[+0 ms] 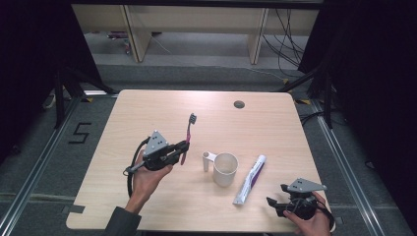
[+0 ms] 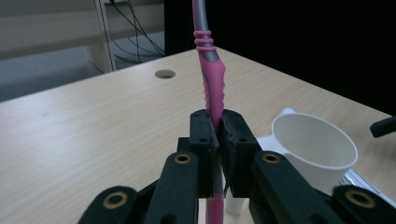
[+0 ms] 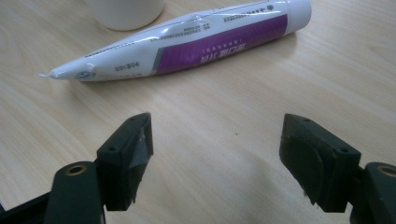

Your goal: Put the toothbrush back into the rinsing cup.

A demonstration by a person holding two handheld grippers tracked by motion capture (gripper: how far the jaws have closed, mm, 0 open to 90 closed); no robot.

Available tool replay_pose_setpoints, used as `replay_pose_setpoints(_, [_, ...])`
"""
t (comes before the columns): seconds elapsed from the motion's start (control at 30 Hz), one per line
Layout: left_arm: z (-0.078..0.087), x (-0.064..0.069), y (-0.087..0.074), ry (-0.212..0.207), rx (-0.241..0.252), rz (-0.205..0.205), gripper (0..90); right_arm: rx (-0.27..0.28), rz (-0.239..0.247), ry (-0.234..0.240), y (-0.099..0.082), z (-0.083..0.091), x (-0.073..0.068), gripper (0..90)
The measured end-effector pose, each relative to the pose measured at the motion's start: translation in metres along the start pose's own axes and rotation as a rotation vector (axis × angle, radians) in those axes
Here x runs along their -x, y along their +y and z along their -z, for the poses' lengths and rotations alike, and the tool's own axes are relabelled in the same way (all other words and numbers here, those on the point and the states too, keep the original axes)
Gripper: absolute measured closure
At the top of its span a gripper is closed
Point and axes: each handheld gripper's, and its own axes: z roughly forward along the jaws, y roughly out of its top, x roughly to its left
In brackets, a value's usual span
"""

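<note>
My left gripper (image 1: 184, 148) is shut on a pink toothbrush (image 1: 188, 136), held above the table with its dark bristle head pointing away from me. In the left gripper view the pink handle (image 2: 213, 88) rises between the closed jaws, gripper midpoint (image 2: 219, 133). A white cup (image 1: 225, 169) with a side handle stands at the table's middle, just right of that gripper, cup rim (image 2: 314, 142). A white and purple toothpaste tube (image 1: 251, 179) lies flat to the cup's right. My right gripper (image 1: 276, 195) stands open near the front right edge, a little short of the tube (image 3: 187, 44), midpoint (image 3: 215, 149).
The wooden table (image 1: 147, 113) has a round cable hole (image 1: 239, 104) at the back. Black curtains flank both sides. Desk legs and cables stand on the floor beyond the table. A floor marker reads 5 (image 1: 80, 132) on the left.
</note>
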Motion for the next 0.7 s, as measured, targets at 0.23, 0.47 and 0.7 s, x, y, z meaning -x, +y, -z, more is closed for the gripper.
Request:
replay_pose_setpoints(0.23, [-0.012, 0.005, 0.008, 0.003, 0.063, 0.012, 83.1, 0.004, 0.007, -0.011, 0.0, 0.0, 0.0, 26.9])
replay_pose_setpoints(0.47, [-0.019, 0.01, 0.013, -0.009, 0.117, 0.018, 83.0, -0.004, 0.007, -0.009, 0.0, 0.0, 0.0, 26.9])
replay_pose_setpoints(0.7, [-0.027, 0.014, 0.015, -0.027, 0.155, 0.018, 83.1, 0.0, 0.001, -0.012, 0.0, 0.0, 0.0, 26.9])
